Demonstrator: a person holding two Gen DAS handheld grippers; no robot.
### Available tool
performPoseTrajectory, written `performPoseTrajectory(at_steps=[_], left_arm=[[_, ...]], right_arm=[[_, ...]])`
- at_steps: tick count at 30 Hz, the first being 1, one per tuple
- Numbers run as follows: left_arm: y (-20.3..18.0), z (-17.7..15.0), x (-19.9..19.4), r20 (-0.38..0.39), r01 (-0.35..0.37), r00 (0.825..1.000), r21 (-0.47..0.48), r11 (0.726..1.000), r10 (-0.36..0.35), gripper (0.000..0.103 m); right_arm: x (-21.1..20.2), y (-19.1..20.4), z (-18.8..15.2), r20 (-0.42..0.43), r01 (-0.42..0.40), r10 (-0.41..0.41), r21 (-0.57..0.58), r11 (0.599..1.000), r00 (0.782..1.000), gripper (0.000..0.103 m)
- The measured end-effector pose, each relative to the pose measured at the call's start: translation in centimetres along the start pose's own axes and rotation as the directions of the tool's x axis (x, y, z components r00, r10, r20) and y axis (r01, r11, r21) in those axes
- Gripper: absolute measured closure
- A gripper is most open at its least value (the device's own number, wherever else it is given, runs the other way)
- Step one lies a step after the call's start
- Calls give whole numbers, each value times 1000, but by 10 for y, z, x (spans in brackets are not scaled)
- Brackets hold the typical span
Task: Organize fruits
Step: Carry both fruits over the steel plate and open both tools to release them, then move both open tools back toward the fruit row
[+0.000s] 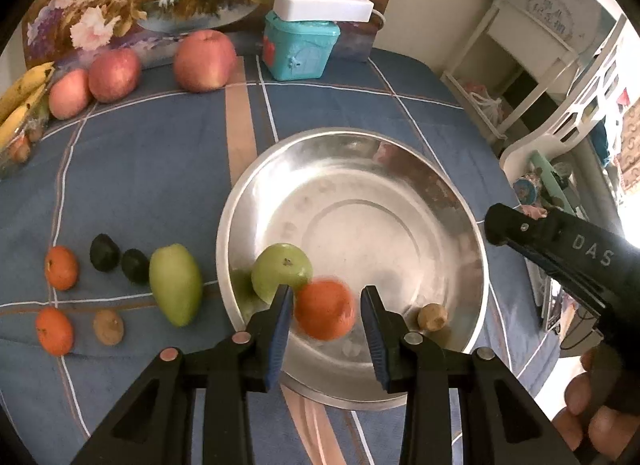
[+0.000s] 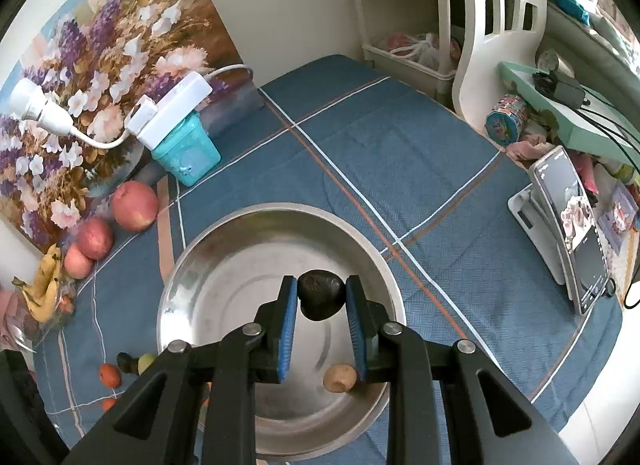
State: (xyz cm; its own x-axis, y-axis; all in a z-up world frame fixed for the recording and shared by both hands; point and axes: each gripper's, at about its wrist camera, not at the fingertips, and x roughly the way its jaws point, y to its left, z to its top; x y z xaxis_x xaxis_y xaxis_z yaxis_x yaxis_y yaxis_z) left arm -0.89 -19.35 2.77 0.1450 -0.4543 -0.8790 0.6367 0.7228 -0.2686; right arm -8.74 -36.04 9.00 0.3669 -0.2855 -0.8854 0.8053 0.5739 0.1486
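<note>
Pinched tight between the blue pads of the right gripper point(image 2: 321, 285): a small dark fruit point(image 2: 320, 301), hanging over the middle of the metal bowl point(image 2: 224, 265), so probably just needs letting go, straight down. Sitting loose between the open jaws of the left gripper point(image 1: 328, 293): a blurry orange point(image 1: 325, 311), right pad not touching it, low over the near side of the same bowl, beside a green fruit point(image 1: 280, 269).

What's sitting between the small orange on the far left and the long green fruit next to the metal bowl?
Two small dark fruits, side by side on the blue cloth between the orange and the long green fruit. The left wrist view shows it.
</note>
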Motion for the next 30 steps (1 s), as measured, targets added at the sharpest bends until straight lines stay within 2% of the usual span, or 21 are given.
performPoseTrajectory(at_steps=[3,6,9,10,11,12,13,16,19,23,26,30], left_arm=[[-2,1,-3,5,6,1000,3,1000,-6,62],[-2,1,-4,4,6,1000,3,1000,-6,61],[4,2,-7,12,4,1000,-22,1000,-4,59],[7,3,-9,18,-1,1000,-36,999,2,56],[12,5,-13,28,-12,1000,-56,998,14,48],[17,6,-16,39,-23,999,-75,997,26,40],[21,8,-18,48,-31,998,-92,995,36,38],[40,13,-26,66,-74,994,-160,984,86,30],[64,15,-32,63,-150,984,-240,959,169,21],[100,12,-44,56,-236,960,-358,904,273,15],[121,8,-57,69,-265,945,-414,871,320,9],[139,4,-71,82,-284,930,-454,845,357,4]], right_arm=[[0,2,0,-2,2,-2,-10,1000,1000,75],[-1,3,0,1,2,-2,-16,1000,1000,61],[-2,4,-1,3,5,-5,-20,1000,1000,61],[-2,5,-1,3,8,-8,-27,1000,1000,58],[-2,6,-1,2,10,-10,-33,999,1000,55],[-3,7,-2,2,10,-10,-38,999,1000,46],[-3,8,-2,4,9,-9,-43,999,1000,39],[-4,12,-4,4,13,-13,-65,998,1000,37],[-4,17,-8,2,20,-20,-91,996,1000,32],[-2,27,-16,-14,25,-27,-128,992,1000,32],[-2,39,-24,-18,24,-27,-175,984,999,32],[-7,57,-34,-16,16,-20,-235,972,1000,32]])
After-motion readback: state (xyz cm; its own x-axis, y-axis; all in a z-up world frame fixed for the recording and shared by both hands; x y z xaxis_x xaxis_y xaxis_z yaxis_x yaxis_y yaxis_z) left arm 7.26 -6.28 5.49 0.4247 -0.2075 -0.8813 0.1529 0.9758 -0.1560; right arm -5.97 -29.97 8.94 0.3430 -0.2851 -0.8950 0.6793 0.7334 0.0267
